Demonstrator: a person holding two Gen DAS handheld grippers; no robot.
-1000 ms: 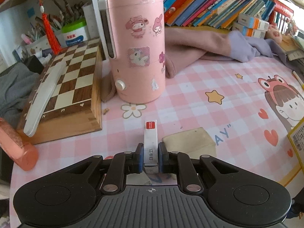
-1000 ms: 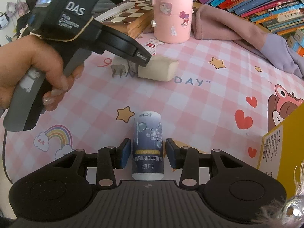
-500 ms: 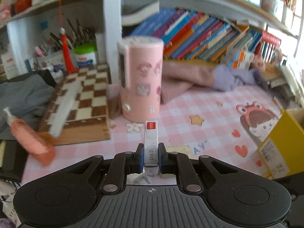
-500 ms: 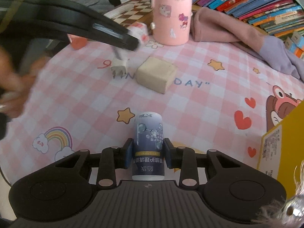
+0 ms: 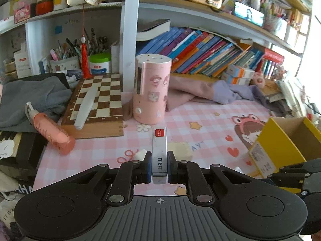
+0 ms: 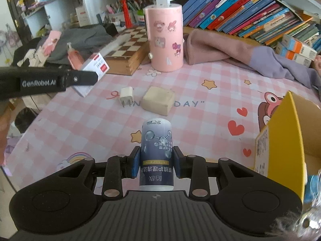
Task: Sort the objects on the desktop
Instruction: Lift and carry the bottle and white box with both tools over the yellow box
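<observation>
The left gripper (image 5: pixel 159 165) is raised above the pink checked worktop (image 5: pixel 200 118) and points level toward the bookshelf, its fingers (image 5: pixel 147 166) closed on one slim white staple box with a red label (image 5: pixel 159 150), which sticks out forward between them; in the right wrist view the same gripper (image 6: pixel 94 76) reaches in from the left edge with the box (image 6: pixel 94 66) tilted in its tip. The right gripper (image 6: pixel 156 163) sits lower, angled down at the worktop, its fingers (image 6: pixel 135 164) clamped on one dark blue cylindrical bottle with white printed text (image 6: pixel 157 152), held off the surface. On the worktop beyond lie one small white plug adapter (image 6: pixel 126 95) and one beige rectangular block (image 6: pixel 158 101), just beside each other but apart. Behind them stands one tall pink cylindrical container with cartoon stickers (image 6: pixel 165 38), next to one wooden chessboard (image 6: pixel 126 50). One open yellow cardboard box (image 6: pixel 284 132) stands at the right edge
</observation>
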